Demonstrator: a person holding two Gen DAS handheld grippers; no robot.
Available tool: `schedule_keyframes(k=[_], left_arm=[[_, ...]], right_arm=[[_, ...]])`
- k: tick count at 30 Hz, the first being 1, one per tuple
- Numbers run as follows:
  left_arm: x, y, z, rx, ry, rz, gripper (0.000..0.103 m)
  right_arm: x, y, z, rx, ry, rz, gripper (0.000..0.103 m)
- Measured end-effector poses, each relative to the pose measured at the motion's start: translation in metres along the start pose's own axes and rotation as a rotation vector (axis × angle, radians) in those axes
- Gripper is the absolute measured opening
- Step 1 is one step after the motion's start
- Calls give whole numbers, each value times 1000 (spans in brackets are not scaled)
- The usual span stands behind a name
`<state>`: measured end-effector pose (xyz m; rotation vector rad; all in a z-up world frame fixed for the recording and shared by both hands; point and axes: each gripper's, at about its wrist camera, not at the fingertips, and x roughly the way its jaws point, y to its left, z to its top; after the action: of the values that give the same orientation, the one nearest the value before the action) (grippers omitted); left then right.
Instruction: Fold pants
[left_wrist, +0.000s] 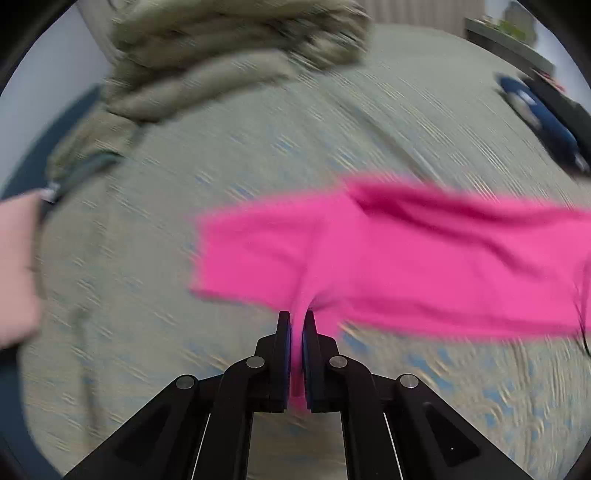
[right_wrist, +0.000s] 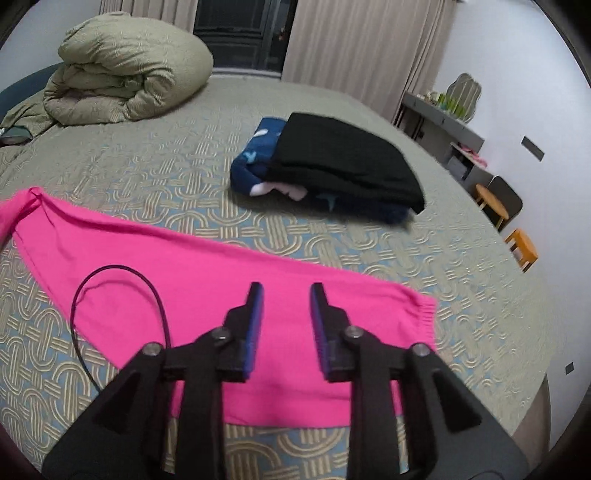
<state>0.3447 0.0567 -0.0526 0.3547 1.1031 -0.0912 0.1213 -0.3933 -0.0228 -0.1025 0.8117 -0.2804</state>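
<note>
Bright pink pants (left_wrist: 406, 254) lie stretched across the patterned bedspread (left_wrist: 184, 221). In the blurred left wrist view, my left gripper (left_wrist: 296, 321) is shut on a pinch of the pink fabric, which bunches up between its pads and is pulled up from the bed. In the right wrist view the same pink pants (right_wrist: 207, 280) run from the left edge to a ribbed cuff at the right. My right gripper (right_wrist: 285, 291) hangs above them, open, with nothing between its fingers. A thin dark cord (right_wrist: 110, 273) loops over the pink cloth at the left.
A stack of folded clothes, black on top of dark blue (right_wrist: 332, 166), lies further back on the bed. A rolled olive duvet (right_wrist: 125, 74) sits at the far left. A shelf (right_wrist: 443, 114) and small wooden stools (right_wrist: 521, 247) stand off the bed's right side.
</note>
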Motion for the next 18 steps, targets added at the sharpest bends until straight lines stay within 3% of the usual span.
schedule_keyframes(k=[4, 6, 9, 11, 12, 14, 18], left_arm=[[8, 66, 69, -134, 9, 137, 8], [21, 91, 94, -209, -22, 232, 20], [35, 109, 109, -268, -45, 303, 38], [38, 107, 99, -313, -61, 272, 42], [39, 95, 87, -312, -65, 192, 45], [41, 74, 67, -269, -49, 88, 45], [42, 13, 19, -143, -15, -42, 45]], right_arm=[[-8, -11, -3, 44, -4, -6, 35], [-13, -17, -4, 65, -4, -11, 35], [-17, -30, -4, 105, -2, -7, 35], [-20, -39, -6, 136, 5, -2, 35], [-23, -43, -7, 144, 2, -14, 35], [-28, -47, -9, 138, -10, -39, 35], [-39, -53, -15, 163, -22, -37, 35]])
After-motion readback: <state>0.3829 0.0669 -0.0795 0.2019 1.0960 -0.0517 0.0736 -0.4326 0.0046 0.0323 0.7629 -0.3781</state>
